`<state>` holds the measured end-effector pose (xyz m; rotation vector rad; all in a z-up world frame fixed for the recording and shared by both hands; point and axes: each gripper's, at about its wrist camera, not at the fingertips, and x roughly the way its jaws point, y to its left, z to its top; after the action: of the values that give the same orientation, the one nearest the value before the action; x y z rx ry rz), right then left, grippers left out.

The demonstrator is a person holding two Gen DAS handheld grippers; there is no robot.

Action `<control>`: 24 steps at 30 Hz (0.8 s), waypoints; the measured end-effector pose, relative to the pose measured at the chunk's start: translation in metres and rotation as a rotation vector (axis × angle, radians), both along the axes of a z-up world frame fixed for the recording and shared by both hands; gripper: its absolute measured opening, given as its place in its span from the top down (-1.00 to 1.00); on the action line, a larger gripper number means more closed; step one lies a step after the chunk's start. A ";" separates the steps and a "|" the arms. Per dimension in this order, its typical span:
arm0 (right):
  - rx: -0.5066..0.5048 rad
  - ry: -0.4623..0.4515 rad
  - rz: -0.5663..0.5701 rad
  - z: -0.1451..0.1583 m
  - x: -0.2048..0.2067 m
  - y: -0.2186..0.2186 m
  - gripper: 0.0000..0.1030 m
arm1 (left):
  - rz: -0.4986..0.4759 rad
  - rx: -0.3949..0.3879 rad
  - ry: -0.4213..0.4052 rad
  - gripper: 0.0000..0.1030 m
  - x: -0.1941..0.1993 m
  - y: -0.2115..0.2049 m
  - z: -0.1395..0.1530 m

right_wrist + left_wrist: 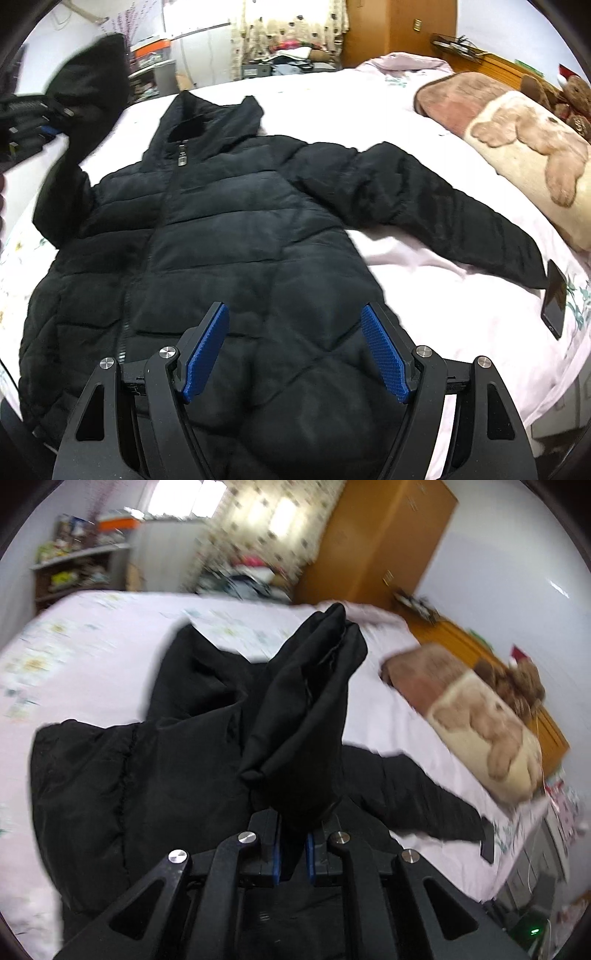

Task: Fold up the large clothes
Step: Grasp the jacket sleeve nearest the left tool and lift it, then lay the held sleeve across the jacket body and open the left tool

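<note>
Left wrist view showed the left gripper point(293, 834) with its jaws drawn narrow and clamped on a sleeve point(306, 709) of the black puffer jacket point(122, 775); the sleeve stood up from the pads toward the upper middle of the frame, lifted clear of the bed point(92, 635). The frame was blurred.

In the right wrist view the jacket lay front-up across the middle of the frame, hood point(210, 118) toward the top, zipper point(181, 157) closed, its other sleeve point(443, 206) stretched out to the right with the cuff just beside a dark phone point(554, 299) on the sheet. The raised sleeve and the left gripper appeared at the upper left edge. The right gripper point(295, 354) hung over the lower body of the jacket with its jaws spread wide and nothing between the blue pads point(207, 350).

The step in hand looked like the first sleeve fold: the lifted sleeve being carried inward over the chest. Next, it would probably need laying flat across the front panel before release, while the right gripper went for the outstretched sleeve at the right, taking care not to drag the phone. A folded blanket point(517, 147) lay at the far right.
</note>
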<state>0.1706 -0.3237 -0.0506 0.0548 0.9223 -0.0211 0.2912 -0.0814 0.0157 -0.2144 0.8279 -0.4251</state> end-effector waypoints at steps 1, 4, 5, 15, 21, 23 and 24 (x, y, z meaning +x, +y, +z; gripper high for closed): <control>0.000 0.003 -0.010 -0.002 0.002 -0.004 -0.44 | -0.022 0.007 0.017 0.80 0.004 -0.011 -0.012; 0.002 0.015 -0.027 -0.007 0.006 -0.013 -0.44 | -0.058 0.033 0.076 0.75 0.005 -0.037 -0.038; 0.001 0.020 -0.029 -0.009 0.007 -0.015 -0.44 | -0.068 0.033 0.100 0.67 0.008 -0.044 -0.046; -0.006 0.017 0.006 -0.009 0.024 -0.005 -0.44 | -0.089 -0.126 0.082 -0.22 -0.018 0.004 -0.012; -0.006 -0.013 0.083 0.001 0.051 0.024 -0.44 | 0.138 0.065 -0.026 -0.19 -0.014 0.110 0.006; 0.010 -0.016 0.114 0.002 0.064 0.036 -0.44 | 0.204 0.104 -0.004 -0.16 -0.008 0.145 -0.007; 0.021 -0.014 0.131 0.001 0.072 0.043 -0.44 | 0.235 0.120 0.015 -0.03 -0.005 0.161 -0.016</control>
<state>0.2429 -0.2808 -0.0495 0.0135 0.9104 0.1102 0.2860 0.0798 -0.0002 -0.2009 0.8290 -0.1530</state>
